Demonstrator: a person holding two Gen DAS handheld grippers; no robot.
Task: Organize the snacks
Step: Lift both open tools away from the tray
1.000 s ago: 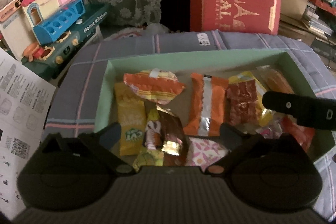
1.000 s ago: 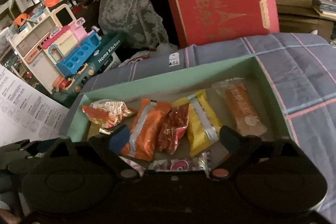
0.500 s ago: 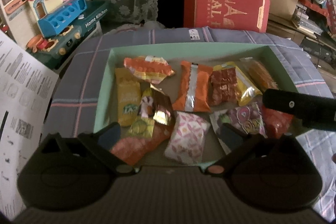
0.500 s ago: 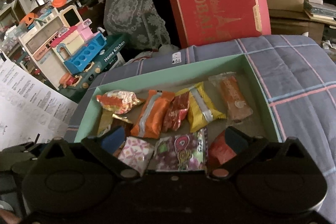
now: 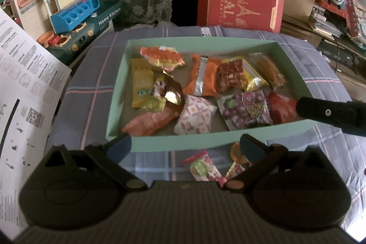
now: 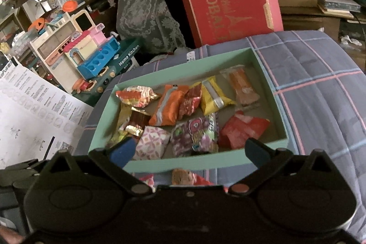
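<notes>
Both grippers have pulled back from the box (image 5: 160,143). A second ago the left gripper (image 5: 185,148) was low over the snacks inside. Now the whole box shows in front of its fingers, and the near wall sits just past the fingertips.

The left fingers (image 5: 120,145) are wide apart and hold nothing. The right gripper (image 6: 189,150) has its fingers wide apart too, with nothing between them. One right finger also pokes in from the right side of the left view.

Moving back has shown something new. Some snacks are not in the box. A green and pink pack (image 5: 202,167) lies on the blanket (image 5: 96,93) between the left fingers, close to the camera. An orange pack (image 5: 236,152) lies just beside the right-side finger. In the right view a brown pack (image 6: 183,176) peeks out low between the fingers.

So I think the job is not done. Most snacks are in the box, but these few on the near side of it probably need picking up next.
</notes>
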